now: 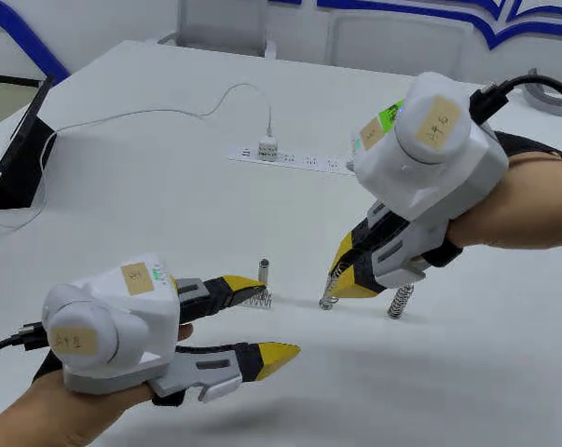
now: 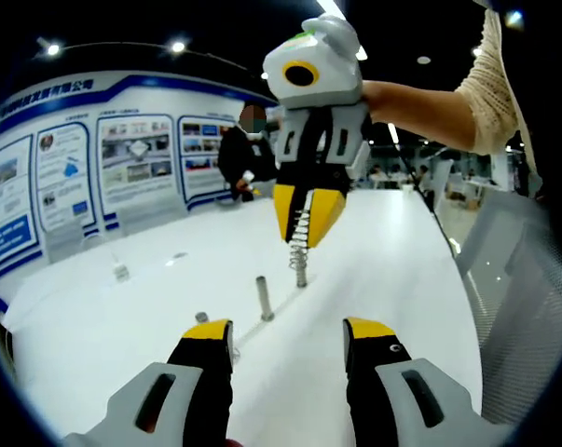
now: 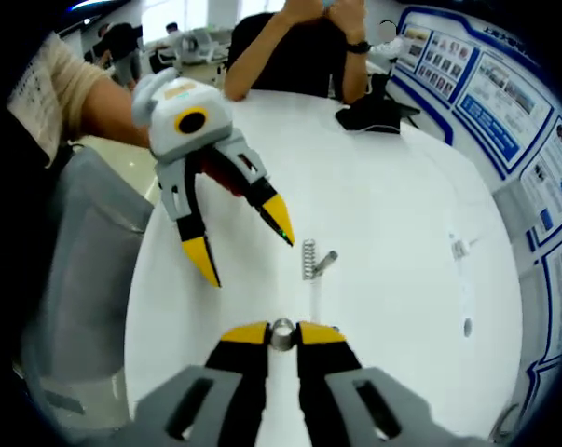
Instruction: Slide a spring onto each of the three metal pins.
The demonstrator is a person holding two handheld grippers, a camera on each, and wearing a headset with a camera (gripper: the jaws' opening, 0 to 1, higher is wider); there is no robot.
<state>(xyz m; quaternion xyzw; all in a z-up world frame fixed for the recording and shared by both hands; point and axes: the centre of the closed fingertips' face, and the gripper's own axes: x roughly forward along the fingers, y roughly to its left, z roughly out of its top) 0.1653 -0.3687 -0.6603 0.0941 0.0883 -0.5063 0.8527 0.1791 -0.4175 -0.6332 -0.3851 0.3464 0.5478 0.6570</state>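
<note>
Left claw, low and nearest, yellow-tipped jaws apart, nothing between them.
Dark screen, propped at far left edge of the white worktop, white cable trailing from it.
Loose spring, lying flat on worktop just beside upper jaw of left claw (touching or not: cannot tell).
Bare pin, upright, just behind loose spring, nothing on it.
Power strip, farther back, white plug seated in it.
Middle pin, upright, directly beneath right claw.
Right claw, pointing steeply down, jaws clamped together on a held spring; lower end of that spring at top of middle pin (already around it or not: cannot tell).
Sprung pin, rightmost, tilted, coil already around it.
</note>
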